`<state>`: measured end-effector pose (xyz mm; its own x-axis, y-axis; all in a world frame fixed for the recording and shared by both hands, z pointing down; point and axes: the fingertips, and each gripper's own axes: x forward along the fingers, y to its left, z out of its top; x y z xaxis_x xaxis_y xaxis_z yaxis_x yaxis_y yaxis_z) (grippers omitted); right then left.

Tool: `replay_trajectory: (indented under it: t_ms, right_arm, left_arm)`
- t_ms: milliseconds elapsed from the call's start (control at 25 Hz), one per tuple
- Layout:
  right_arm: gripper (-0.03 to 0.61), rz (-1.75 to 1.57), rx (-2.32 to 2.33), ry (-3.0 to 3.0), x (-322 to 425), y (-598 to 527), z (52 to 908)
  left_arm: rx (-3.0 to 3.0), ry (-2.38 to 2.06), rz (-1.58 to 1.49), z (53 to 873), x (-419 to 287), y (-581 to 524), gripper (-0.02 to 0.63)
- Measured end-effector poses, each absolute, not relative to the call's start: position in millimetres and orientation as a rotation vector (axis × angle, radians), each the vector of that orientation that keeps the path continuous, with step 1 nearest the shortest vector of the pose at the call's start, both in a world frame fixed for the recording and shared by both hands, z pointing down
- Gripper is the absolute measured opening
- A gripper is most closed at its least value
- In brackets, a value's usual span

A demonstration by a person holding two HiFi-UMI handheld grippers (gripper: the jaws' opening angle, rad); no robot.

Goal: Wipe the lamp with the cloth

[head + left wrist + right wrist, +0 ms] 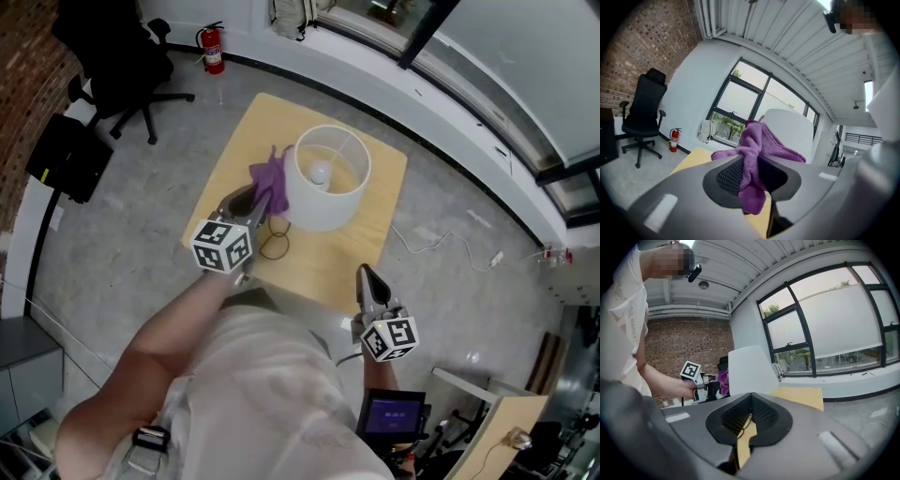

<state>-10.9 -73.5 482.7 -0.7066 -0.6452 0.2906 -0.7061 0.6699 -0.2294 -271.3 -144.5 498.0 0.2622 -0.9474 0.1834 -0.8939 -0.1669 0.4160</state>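
Head view: the left gripper [265,199] carries the purple cloth [270,176] at the outer wall of the white lamp [328,183], which stands on the wooden table [375,253]. The right gripper [367,279] is well apart, at the table's near edge. A black cord [275,246] lies looped by the lamp's foot. In my judgement, the wipe wants the cloth laid flat on the shade and swept round with light pressure, lest the lamp tip.

Left gripper view: only here is the grip plain. The jaws pinch a fold of cloth, the rest bunching above them. Whether it touches the shade is not settled.

Right gripper view: the jaws are pressed together on nothing. It alone shows the shade side-on, with the cloth at its far flank
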Motion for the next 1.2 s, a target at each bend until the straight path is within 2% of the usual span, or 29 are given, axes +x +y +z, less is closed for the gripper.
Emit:
replay_trajectory:
  t_ms: [240, 400, 880, 1200]
  right_arm:
    - [0.011, 0.497, 1.126, -2.685, -24.1, -73.9, 484.5]
    - [0.011, 0.485, 1.153, -2.670, -28.5, -76.4, 480.6]
    - [0.011, 0.481, 1.236, -2.647, -25.7, -71.2, 479.9]
    - [0.011, 0.475, 1.275, -2.623, -21.6, -65.1, 476.4]
  left_arm:
    - [2.050, -1.661, 0.007, 533.3, -289.8, -155.2, 0.094]
    - [2.081, -1.647, -0.003, 528.6, -303.0, -166.7, 0.094]
    - [2.374, -1.434, -0.456, 382.9, -307.3, -180.5, 0.094]
    - [2.505, -1.400, -0.172, 413.5, -277.6, -198.4, 0.095]
